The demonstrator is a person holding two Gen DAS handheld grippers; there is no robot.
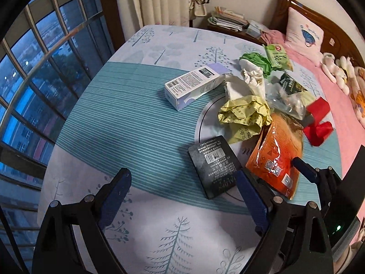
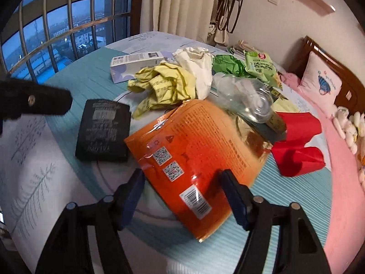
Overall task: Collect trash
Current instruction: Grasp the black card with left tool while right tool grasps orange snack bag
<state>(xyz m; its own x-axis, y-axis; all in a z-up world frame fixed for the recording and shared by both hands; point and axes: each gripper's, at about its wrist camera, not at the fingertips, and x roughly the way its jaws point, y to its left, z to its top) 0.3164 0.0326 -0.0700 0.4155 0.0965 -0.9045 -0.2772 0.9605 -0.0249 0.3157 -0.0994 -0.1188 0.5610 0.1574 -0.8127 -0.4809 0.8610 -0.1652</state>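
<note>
Orange packet (image 2: 196, 157) partly covers a clear plastic bottle (image 2: 246, 100), contents unclear. Right gripper (image 2: 182, 191) straddles the packet, released. Left gripper (image 1: 182, 196) released.

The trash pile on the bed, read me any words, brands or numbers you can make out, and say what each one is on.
Flat black box: barcode and white print, too small to read.
Orange foil pouch: two QR codes, a barcode, columns of print, too blurred.
White rectangular carton: barcode and fine print, unreadable.
Green snack bag: large characters, not clearly legible.
Crumpled yellow paper: printed characters, unreadable.
</note>
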